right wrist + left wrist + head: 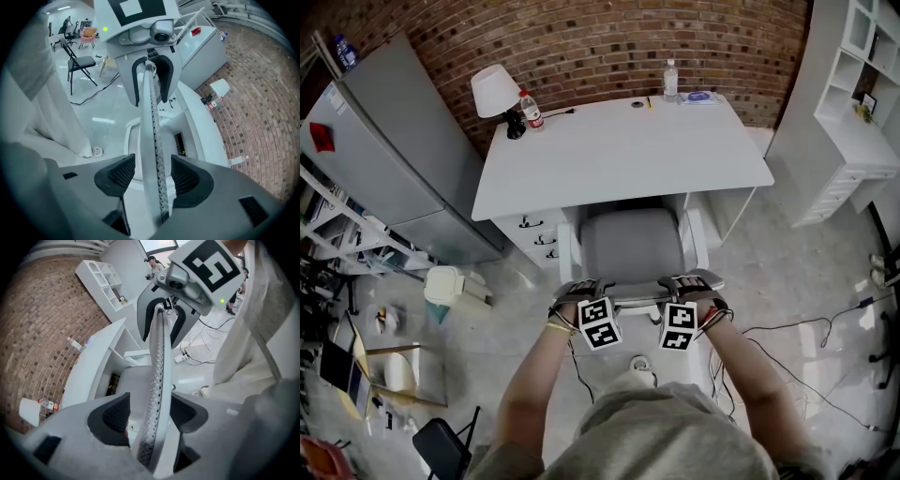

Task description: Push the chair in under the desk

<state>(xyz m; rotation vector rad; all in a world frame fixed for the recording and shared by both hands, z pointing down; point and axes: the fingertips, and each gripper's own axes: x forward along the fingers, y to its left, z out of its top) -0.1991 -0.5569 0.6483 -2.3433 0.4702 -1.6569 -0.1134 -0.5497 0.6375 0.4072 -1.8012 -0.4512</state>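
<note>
Grey and mesh-backed, the office chair (630, 246) sits with its seat tucked in under the white worktop (619, 159), its backrest toward me. I have both tools on the backrest's top rim (639, 294). My left tongs (150, 414) straddle it with the jaws spread, the perforated rim running up between them and a clear gap on one side. My right tongs (151, 177) are spread too, with the rim between the ribbed pads (123, 174) and a gap on both sides, so neither is pinching it. Along the worktop's far edge I see a white table lamp (492, 91), a red-labelled bottle (531, 111) just beside it, and a clear bottle (670, 80) further right. A drawer unit (534, 234) stands under the left end. Beyond is a brick wall (581, 37), with a grey refrigerator (394, 141) at left, white shelving (853, 103) at right, and cables (806, 328) trailing over the floor.
</note>
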